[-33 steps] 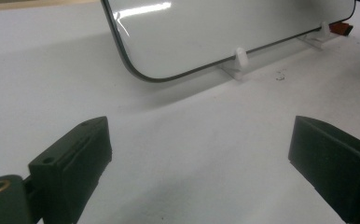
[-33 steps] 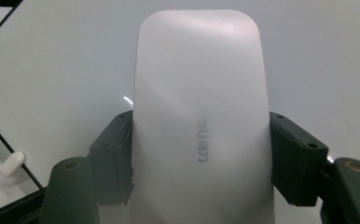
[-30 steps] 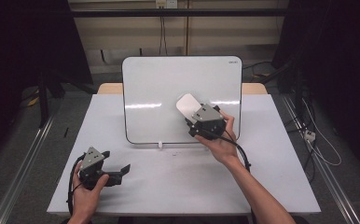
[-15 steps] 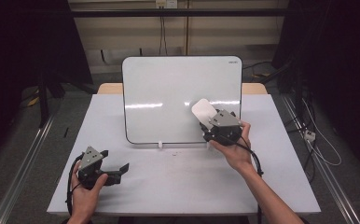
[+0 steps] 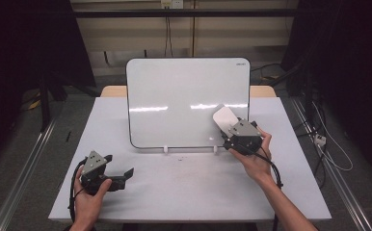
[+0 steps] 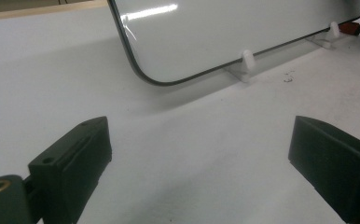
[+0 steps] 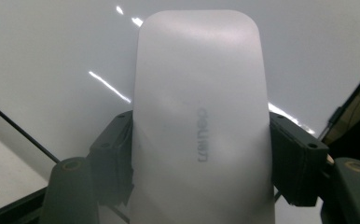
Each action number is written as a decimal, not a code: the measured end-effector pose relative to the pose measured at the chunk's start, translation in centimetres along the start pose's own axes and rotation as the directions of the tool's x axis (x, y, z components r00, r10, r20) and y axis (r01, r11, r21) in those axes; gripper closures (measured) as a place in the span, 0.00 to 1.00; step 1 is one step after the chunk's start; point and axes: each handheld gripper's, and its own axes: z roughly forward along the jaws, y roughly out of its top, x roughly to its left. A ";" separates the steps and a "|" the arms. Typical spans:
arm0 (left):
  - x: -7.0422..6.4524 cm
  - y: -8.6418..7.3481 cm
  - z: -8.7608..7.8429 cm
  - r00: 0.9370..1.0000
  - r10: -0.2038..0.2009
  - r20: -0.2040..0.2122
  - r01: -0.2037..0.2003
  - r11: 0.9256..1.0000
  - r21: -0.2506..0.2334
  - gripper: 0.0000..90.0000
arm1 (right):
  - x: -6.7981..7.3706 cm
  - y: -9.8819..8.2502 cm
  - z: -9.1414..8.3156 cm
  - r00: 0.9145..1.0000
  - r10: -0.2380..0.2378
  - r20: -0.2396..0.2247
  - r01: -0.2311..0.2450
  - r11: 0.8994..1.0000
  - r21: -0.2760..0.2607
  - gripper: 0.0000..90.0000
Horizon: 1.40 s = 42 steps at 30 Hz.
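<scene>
Left gripper [image 5: 121, 174]: rests low on the near-left of the worktop [image 5: 184, 192], jaws spread wide with nothing between them; the whiteboard [image 5: 184, 96] stands well ahead of it and to its right, its nearer white foot [image 6: 246, 63] visible beyond the open jaws. Right gripper [image 5: 227, 129]: jaws pinch a white eraser [image 7: 199, 116] across its width, the eraser's long axis running straight ahead of the jaws; its far end lies at the whiteboard's lower-right surface, whether touching cannot be told. Judgement: the right gripper is much the nearer to the board; any wiping stroke falls to it.
</scene>
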 end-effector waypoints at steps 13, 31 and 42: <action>-0.2 0.0 0.2 1.000 0.005 -0.012 -0.005 1.000 0.015 0.06 | -0.4 -1.7 0.9 0.999 -0.005 0.042 0.004 0.999 0.034 0.35; 0.0 0.0 0.3 1.000 0.005 0.000 -0.005 1.000 0.010 0.06 | -0.7 -1.9 1.3 0.998 0.069 0.000 -0.069 0.995 0.076 0.27; 0.3 -0.1 0.4 1.000 -0.002 0.006 0.002 1.000 0.014 0.06 | -1.6 -1.8 0.9 0.974 0.211 -0.085 -0.203 0.975 0.095 0.11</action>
